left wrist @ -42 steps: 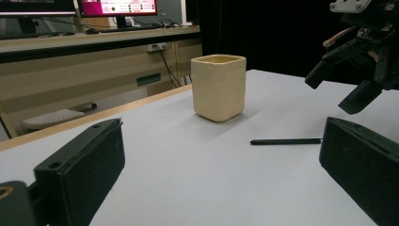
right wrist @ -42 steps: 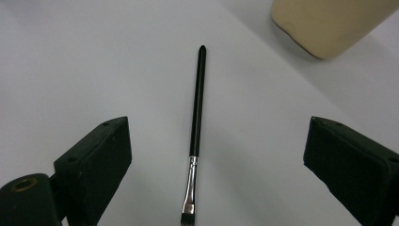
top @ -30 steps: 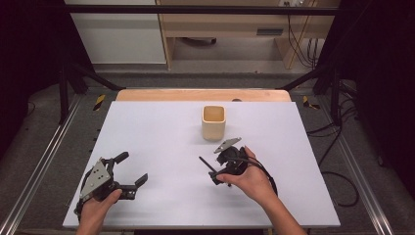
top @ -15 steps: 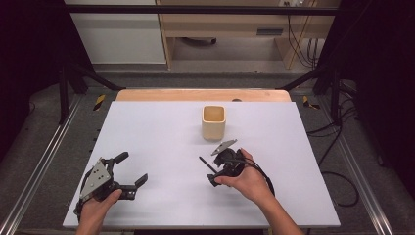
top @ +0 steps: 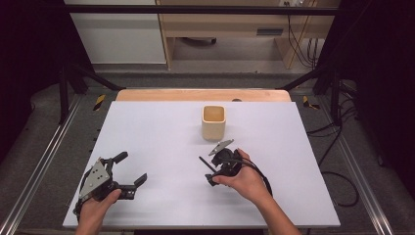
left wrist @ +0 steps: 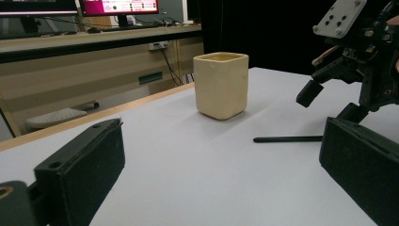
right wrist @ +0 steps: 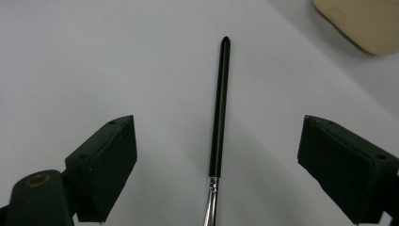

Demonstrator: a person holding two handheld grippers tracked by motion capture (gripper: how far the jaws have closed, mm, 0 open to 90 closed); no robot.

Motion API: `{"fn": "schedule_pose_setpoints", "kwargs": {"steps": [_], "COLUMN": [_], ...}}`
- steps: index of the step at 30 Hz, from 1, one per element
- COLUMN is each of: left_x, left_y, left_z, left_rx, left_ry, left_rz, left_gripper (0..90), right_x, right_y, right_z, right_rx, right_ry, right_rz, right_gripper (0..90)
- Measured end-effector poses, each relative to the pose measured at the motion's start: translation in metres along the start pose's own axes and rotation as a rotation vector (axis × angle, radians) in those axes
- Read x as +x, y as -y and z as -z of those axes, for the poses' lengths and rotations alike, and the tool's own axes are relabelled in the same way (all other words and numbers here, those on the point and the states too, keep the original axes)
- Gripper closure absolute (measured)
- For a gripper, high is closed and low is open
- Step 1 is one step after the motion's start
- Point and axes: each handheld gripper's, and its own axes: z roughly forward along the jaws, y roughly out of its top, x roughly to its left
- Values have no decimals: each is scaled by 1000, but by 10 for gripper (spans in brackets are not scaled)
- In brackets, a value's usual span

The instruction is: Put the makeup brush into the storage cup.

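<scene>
The brush (right wrist: 219,113) lies flat on the worktop (top: 147,127), its long axis running straight out between the right hand-held gripper's (right wrist: 216,169) parted jaws, untouched; the left hand-held gripper (top: 125,171), also apart, sits well away; cup (top: 214,122) beyond.

Lab: framed rig table (top: 147,122), monitors (left wrist: 117,6), loose cables (top: 337,142).

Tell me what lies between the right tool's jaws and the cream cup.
Bare white table, per the right gripper view. The black paintbrush lies between the right tool's open jaws, tip short of the cream cup.
</scene>
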Motion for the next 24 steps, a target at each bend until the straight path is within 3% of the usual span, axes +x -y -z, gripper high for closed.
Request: {"fn": "schedule_pose_setpoints", "kwargs": {"steps": [9,24], "left_x": [1,1], "left_y": [0,0], "left_z": [0,0], "left_rx": [0,-4], "left_ry": [-3,-1], "left_rz": [2,4], "left_gripper": [5,5], "right_x": [3,-2], "right_y": [-2,7], "right_z": [-9,-8], "right_rx": [24,59], "right_ry": [-11,-9], "right_rz": [13,-17], "right_gripper": [234,440]}}
